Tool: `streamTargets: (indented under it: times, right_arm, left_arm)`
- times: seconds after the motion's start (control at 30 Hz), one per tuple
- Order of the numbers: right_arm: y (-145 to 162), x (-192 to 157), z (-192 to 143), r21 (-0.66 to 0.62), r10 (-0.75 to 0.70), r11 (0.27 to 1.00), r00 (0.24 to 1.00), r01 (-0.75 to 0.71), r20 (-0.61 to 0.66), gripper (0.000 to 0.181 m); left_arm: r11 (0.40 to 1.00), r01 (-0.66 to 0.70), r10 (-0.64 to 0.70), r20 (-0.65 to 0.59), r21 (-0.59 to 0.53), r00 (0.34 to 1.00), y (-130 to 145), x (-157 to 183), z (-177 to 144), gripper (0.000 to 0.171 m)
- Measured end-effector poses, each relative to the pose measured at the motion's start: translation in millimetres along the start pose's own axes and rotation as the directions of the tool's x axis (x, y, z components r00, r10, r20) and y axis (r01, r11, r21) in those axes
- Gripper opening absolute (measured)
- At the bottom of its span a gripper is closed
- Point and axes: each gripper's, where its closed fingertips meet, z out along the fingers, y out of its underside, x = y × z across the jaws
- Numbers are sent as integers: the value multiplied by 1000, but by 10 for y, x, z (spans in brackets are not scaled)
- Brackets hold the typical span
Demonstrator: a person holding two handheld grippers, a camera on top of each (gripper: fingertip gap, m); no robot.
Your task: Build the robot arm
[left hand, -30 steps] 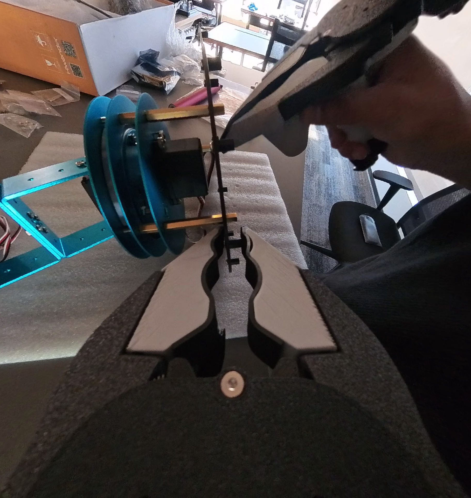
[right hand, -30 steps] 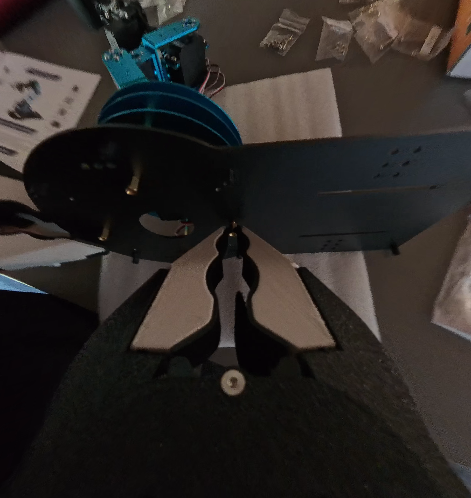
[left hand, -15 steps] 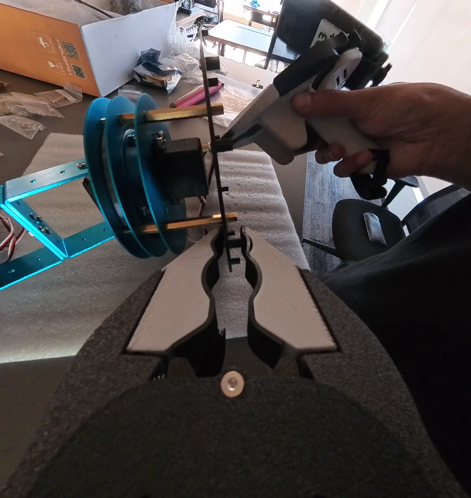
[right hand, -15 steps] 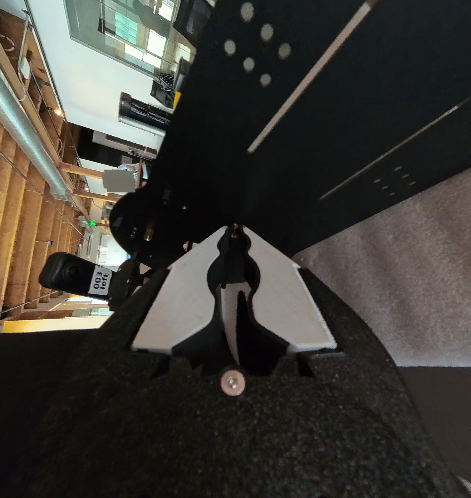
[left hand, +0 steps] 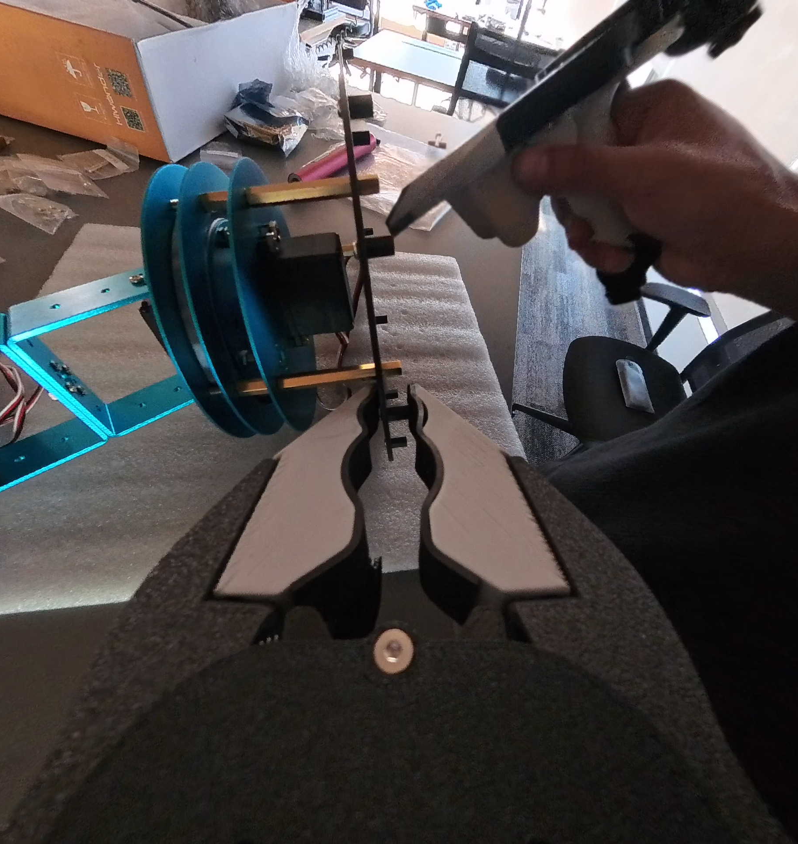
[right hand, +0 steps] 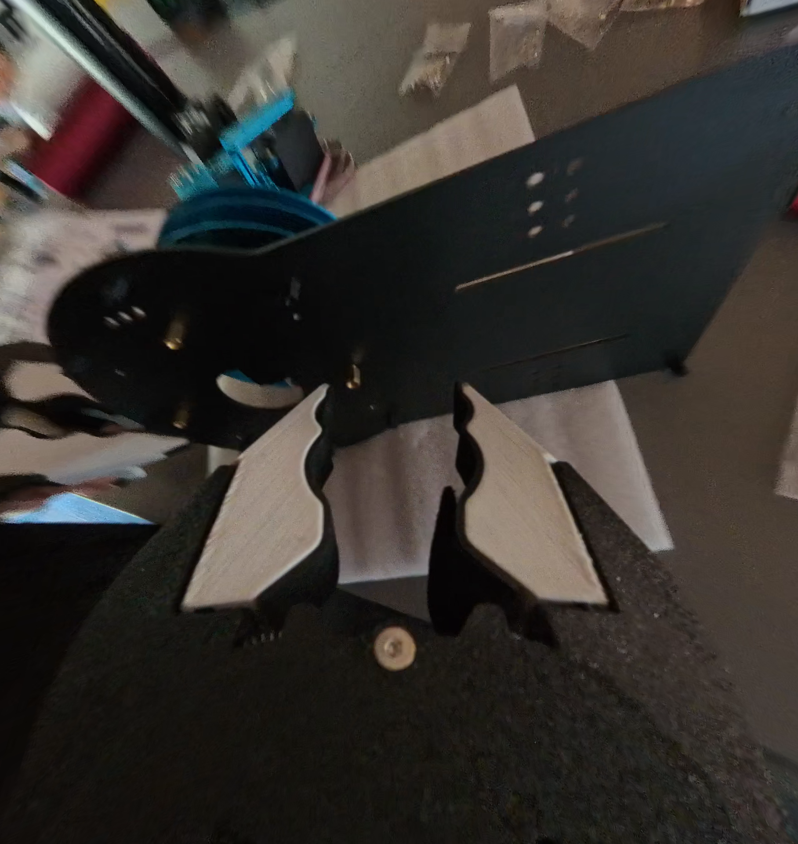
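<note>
Since half a second ago, right hand-held gripper [right hand: 390, 397] has spread open beside the black plate [right hand: 433, 292]; left hand-held gripper [left hand: 390, 397] still clamps the plate's lower edge, blue discs [left hand: 196, 292] attached.

Strong daylight is admitted from windows far ahead of the left tool [left hand: 391, 402], so the room beyond is blown out while the table [left hand: 68, 525] nearer is kept dim. Glare is seen along the blue bracket frame [left hand: 59, 319] to the left. The hand [left hand: 689, 192] above right is softened by motion. The right wrist view is darker and smeared throughout; the black plate [right hand: 433, 297] ahead of the right tool [right hand: 390, 402] is blurred, most heavily at upper left. Straight edges are bent by wide-angle distortion.
</note>
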Motion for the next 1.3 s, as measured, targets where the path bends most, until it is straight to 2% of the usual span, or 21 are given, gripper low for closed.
streamTargets:
  times: [0.07, 0.17, 0.27, 0.33, 0.37, 0.5, 0.57, 0.63, 0.67, 0.7, 0.77, 0.8, 0.87, 0.93, 1.0, 1.03, 1.07, 1.13, 1.23, 1.3]
  right_arm:
    - [62, 18, 33, -87, -66, 994, 994, 59, -82, 60]
    - [39, 41, 94, -120, -90, 990, 987, 74, -135, 59]
    - [-47, 61, 89, -104, -69, 993, 987, 54, -145, 55]
    - [-176, 113, -27, -56, -71, 996, 981, 62, -180, 41]
    - [-212, 152, -83, -51, -76, 996, 977, 68, -200, 43]
    - [11, 29, 32, -178, -51, 984, 993, 32, -104, 61]
    - [45, 66, 93, -191, -84, 980, 987, 58, -134, 56]
    - [-56, 110, 56, -159, -63, 987, 987, 39, -150, 64]
    - [-155, 157, -10, -110, -42, 994, 985, 24, -166, 45]
    - [-250, 218, -96, -64, -34, 998, 982, 22, -187, 42]
    - [-248, 206, -150, -78, -8, 997, 988, -4, -153, 53]
    - [-174, 169, -119, -115, -1, 993, 991, -14, -133, 61]
    - [-7, 47, 4, -184, -5, 983, 996, -11, -85, 66]
    - [46, 57, 88, -208, -32, 978, 993, 8, -112, 63]
    - [-38, 188, 53, -190, -25, 982, 985, -8, -170, 79]
    - [-131, 246, -5, -135, 16, 990, 983, -41, -183, 55]
    - [-235, 300, -87, -73, 29, 996, 981, -44, -193, 51]
    - [-247, 282, -161, -72, 54, 995, 985, -67, -164, 64]
    - [0, 130, -24, -177, 39, 982, 991, -61, -127, 72]
    - [68, 105, 85, -198, 30, 979, 992, -54, -124, 76]
  left_arm:
    - [1000, 3, -3, -1, 1, 1000, 0, 1, 0, 11]
    - [1000, 1, -1, -3, 2, 1000, 0, 1, 0, 11]
    - [1000, -2, 2, -2, 1, 1000, -1, 1, 0, 11]
    - [1000, -7, 7, 0, -2, 1000, 1, 1, -1, 11]
    - [1000, -8, 8, 1, -2, 1000, 1, 1, -1, 11]
    - [1000, 4, -4, 1, 6, 1000, -1, 0, 0, 11]
    - [1000, 5, -5, 1, 7, 1000, 0, 0, -1, 11]
    - [1000, 5, -5, 2, 6, 1000, -1, -1, -1, 11]
    - [1000, 3, -3, 2, 4, 1000, 0, -1, -1, 11]
    - [1000, 3, -3, 2, 5, 1000, 1, 0, -2, 11]
    - [1000, 11, -11, 0, 8, 1000, 1, 0, -2, 11]
    - [1000, 14, -14, -1, 9, 1000, 1, 0, -1, 11]
    - [1000, 10, -10, -4, 9, 1000, 1, 0, -1, 11]
    - [1000, 8, -7, -6, 9, 1000, 2, 0, -2, 11]
    - [1000, 9, -9, -4, 10, 1000, -1, 0, -1, 11]
    - [1000, 7, -7, -3, 9, 1000, 0, 1, 0, 11]
    - [1000, 4, -4, -4, 8, 1000, 3, 2, -2, 11]
    - [1000, 8, -8, -6, 10, 1000, 4, 1, -4, 11]
    - [1000, 13, -12, -9, 13, 1000, 0, 2, -1, 11]
    - [1000, 13, -13, -12, 13, 1000, 2, 2, -3, 11]
